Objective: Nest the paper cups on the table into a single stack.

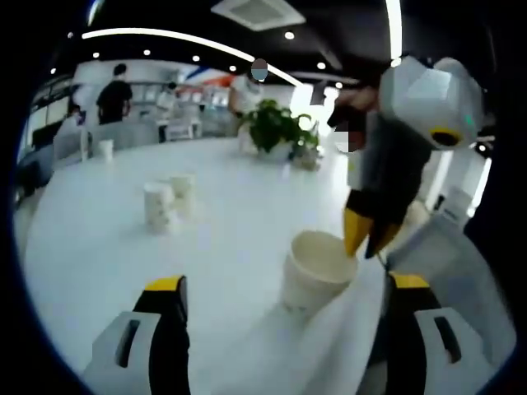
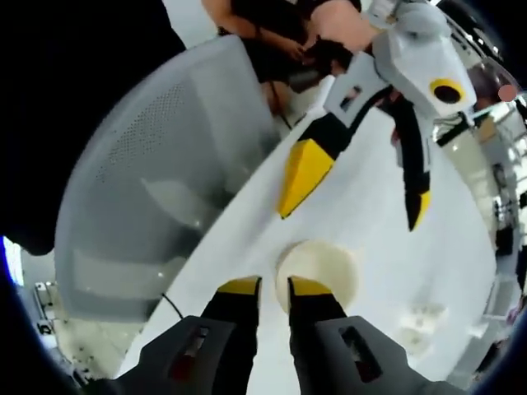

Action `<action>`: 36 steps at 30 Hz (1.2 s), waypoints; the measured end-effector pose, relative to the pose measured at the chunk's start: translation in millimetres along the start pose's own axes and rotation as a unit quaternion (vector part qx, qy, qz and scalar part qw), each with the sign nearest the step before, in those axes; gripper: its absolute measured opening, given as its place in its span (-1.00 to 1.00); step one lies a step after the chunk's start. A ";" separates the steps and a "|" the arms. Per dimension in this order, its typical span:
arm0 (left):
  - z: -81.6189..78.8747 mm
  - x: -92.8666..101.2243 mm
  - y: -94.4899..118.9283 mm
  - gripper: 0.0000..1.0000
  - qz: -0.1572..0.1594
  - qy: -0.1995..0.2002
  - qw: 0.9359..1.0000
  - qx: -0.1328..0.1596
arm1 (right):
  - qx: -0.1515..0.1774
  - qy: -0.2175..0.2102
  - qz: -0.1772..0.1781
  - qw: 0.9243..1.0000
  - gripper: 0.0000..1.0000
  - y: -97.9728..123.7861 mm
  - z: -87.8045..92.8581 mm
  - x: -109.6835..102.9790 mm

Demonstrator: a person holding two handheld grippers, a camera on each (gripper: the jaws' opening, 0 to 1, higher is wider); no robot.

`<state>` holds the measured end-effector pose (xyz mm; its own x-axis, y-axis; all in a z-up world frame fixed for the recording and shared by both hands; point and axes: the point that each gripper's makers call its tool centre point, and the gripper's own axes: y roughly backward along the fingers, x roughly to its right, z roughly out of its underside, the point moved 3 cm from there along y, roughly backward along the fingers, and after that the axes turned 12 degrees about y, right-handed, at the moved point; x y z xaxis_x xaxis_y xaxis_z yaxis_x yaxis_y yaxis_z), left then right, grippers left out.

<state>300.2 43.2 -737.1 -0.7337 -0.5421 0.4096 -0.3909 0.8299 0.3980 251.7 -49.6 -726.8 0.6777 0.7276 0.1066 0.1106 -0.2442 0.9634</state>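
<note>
Between right hand-held gripper (image 2: 273, 286) tips: paper cup (image 2: 317, 271) rim, pinched (jaws narrow); left hand-held gripper (image 1: 288, 282) wide.

Open-plan office/café; long white table (image 1: 230, 189), plant (image 1: 276, 127), ceiling lights (image 1: 165, 37)

A paper cup (image 1: 317, 271) is standing upright near the close edge of the worktop (image 1: 230, 214), between the left gripper (image 1: 284, 288) below it and the right gripper (image 1: 368, 239), which is coming down at its right rim. Farther back and to the left, two small cup stacks (image 1: 167, 202) are sitting side by side. Behind them, a potted plant (image 1: 278, 127) is standing at the far side, with a lone cup (image 1: 105, 149) sitting far left.

In the right gripper view, the right gripper (image 2: 273, 286) is sitting at the cup's rim, and a chair (image 2: 156, 189) is standing off the worktop edge to the left.
</note>
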 end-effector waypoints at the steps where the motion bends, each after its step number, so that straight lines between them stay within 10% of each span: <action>1: -0.2 0.3 0.1 1.00 0.000 -0.001 1.000 0.000 | 0.003 0.003 0.003 1.000 -0.80 1.1 -0.5 -1.3; 12: -9.9 -3.3 4.2 1.00 -0.009 -0.004 1.000 0.007 | 0.081 -0.069 0.065 0.992 -0.67 35.2 -12.1 -2.6; 20: -18.8 -7.0 9.4 1.00 -0.019 0.008 1.000 0.016 | 0.168 -0.165 0.169 0.957 -0.28 65.8 -8.4 -6.4; 27: -28.2 -8.0 9.3 1.00 -0.019 0.008 1.000 0.023 | 0.205 -0.243 0.258 0.912 0.09 71.9 6.9 -0.4; 36: -40.4 -11.8 12.4 1.00 -0.033 0.017 0.999 0.040 | 0.234 -0.335 0.371 0.834 1.00 81.2 33.7 11.8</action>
<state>326.5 54.6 -703.8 -0.6866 -0.5983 0.4130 -0.4818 0.7999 0.3579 293.1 -82.4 -655.6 0.9227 -0.2193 0.3172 -0.3546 -0.8055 0.4747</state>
